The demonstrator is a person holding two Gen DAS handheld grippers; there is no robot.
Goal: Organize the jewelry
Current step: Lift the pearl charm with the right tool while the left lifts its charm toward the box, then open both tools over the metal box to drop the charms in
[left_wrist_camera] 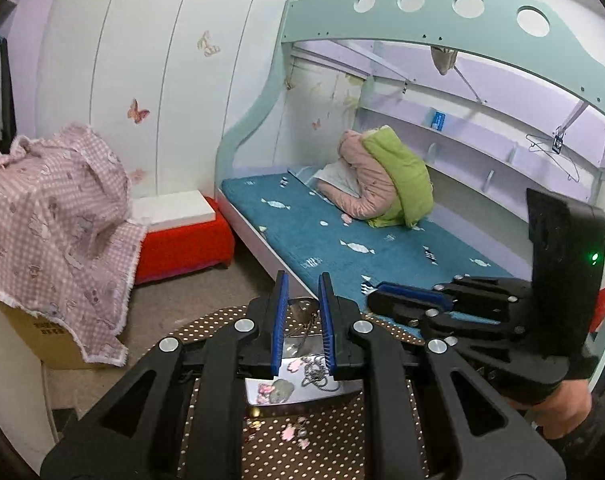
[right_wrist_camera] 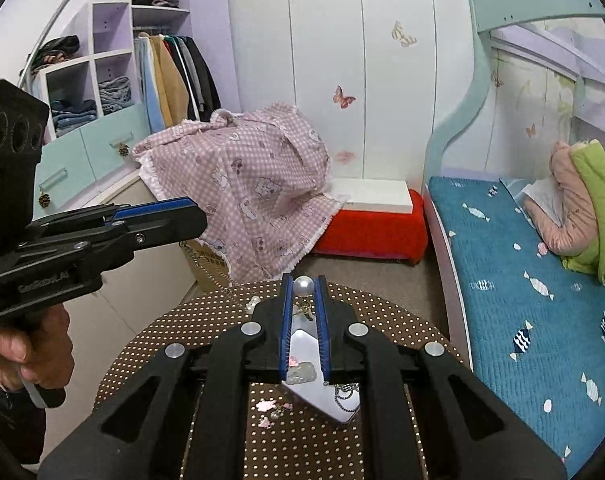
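A shiny white jewelry tray [left_wrist_camera: 298,390] lies on a round brown polka-dot table [left_wrist_camera: 326,440]; it holds a silver chain [left_wrist_camera: 316,374] and pink charms [left_wrist_camera: 270,390]. More pink flower pieces [left_wrist_camera: 292,432] lie loose on the table. My left gripper [left_wrist_camera: 304,280] hangs above the tray, jaws slightly apart, nothing seen between them. My right gripper [right_wrist_camera: 304,280] is shut on a white pearl [right_wrist_camera: 303,285] at its fingertips, above the tray [right_wrist_camera: 322,396], which holds a pale jade pendant [right_wrist_camera: 302,372] and a chain [right_wrist_camera: 344,394]. A small pearl piece [right_wrist_camera: 253,302] lies on the table.
A bunk bed with a teal cover [left_wrist_camera: 342,236] stands to the right, with pink and green jackets [left_wrist_camera: 386,184] on it. A red stool [right_wrist_camera: 372,232], a box under pink checked cloth [right_wrist_camera: 242,176] and a wardrobe [right_wrist_camera: 114,92] lie beyond the table.
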